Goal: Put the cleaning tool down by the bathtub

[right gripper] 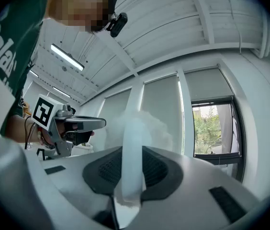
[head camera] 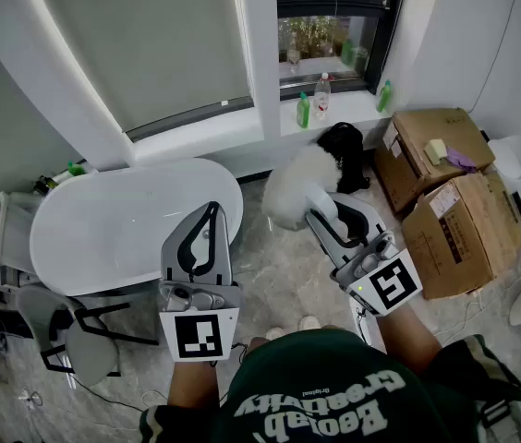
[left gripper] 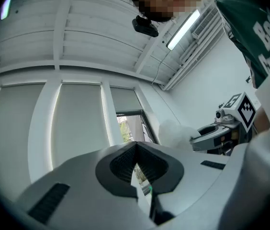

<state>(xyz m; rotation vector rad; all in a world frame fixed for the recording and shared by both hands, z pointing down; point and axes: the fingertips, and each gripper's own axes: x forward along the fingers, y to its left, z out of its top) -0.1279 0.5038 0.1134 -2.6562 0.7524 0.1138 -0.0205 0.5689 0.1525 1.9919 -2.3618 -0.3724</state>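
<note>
The cleaning tool is a fluffy white duster [head camera: 296, 187] on a pale handle [right gripper: 133, 147]. My right gripper [head camera: 318, 199] is shut on that handle, and the fluffy head [right gripper: 147, 126] sticks out beyond the jaws. It hangs over the floor just right of the white oval bathtub [head camera: 136, 224]. My left gripper [head camera: 211, 209] hovers by the tub's right end, shut with nothing between its jaws. In the left gripper view the closed jaws point up at the window, with the duster [left gripper: 175, 131] and right gripper [left gripper: 221, 128] to the right.
Two cardboard boxes [head camera: 445, 206] stand on the floor at the right. A black bag [head camera: 346, 150] lies behind the duster. Bottles [head camera: 303, 111] line the window sill. A grey chair [head camera: 66, 330] stands at the lower left, in front of the tub.
</note>
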